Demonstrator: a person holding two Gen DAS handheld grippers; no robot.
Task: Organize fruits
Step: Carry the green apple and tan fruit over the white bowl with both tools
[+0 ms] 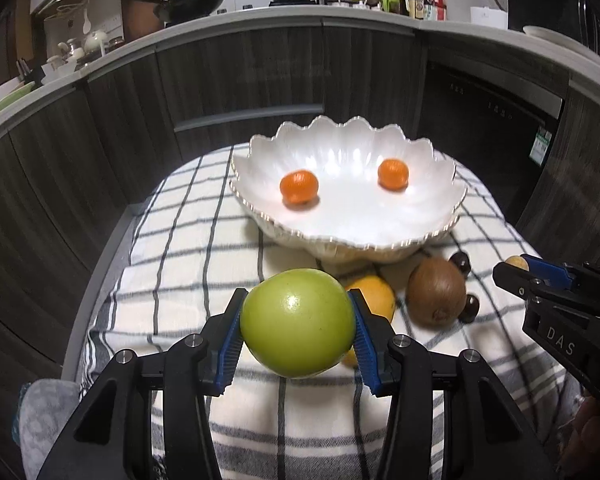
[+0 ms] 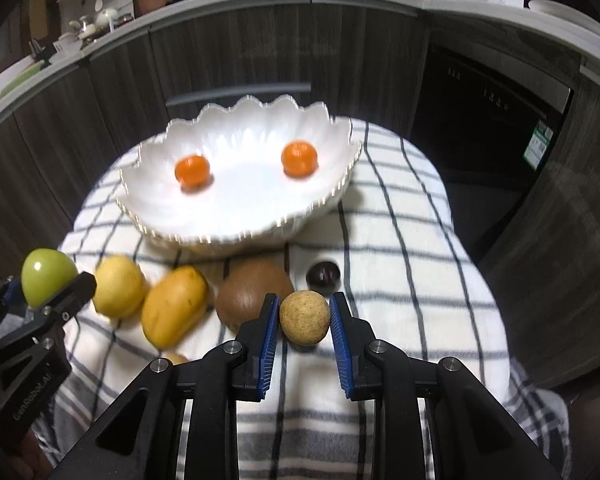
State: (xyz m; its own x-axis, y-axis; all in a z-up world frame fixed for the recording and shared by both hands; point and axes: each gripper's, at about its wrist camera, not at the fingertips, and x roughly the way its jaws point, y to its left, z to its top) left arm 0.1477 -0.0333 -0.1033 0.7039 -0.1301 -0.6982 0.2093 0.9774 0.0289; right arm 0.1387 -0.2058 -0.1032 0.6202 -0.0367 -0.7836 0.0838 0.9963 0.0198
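Note:
My left gripper [image 1: 298, 316] is shut on a green apple [image 1: 298, 322], held above the checked cloth [image 1: 188, 240]. My right gripper [image 2: 305, 318] is shut on a small tan round fruit [image 2: 305, 317]; it also shows in the left wrist view as the right gripper [image 1: 516, 266]. Behind both stands a white scalloped bowl [image 1: 340, 232] with two small oranges [image 1: 299, 187] [image 1: 393, 174] in it. On the cloth in front of the bowl lie a brown kiwi [image 2: 254, 296], an orange-yellow fruit [image 2: 174, 306], a yellow lemon [image 2: 118, 286] and a dark round fruit [image 2: 323, 276].
Dark wood cabinet fronts [image 1: 240, 72] curve behind the table, under a counter with a wok [image 1: 192, 2], a pot and bottles. A dark built-in appliance [image 2: 488, 120] is at the right. Two more dark small fruits [image 1: 462, 264] lie beside the kiwi.

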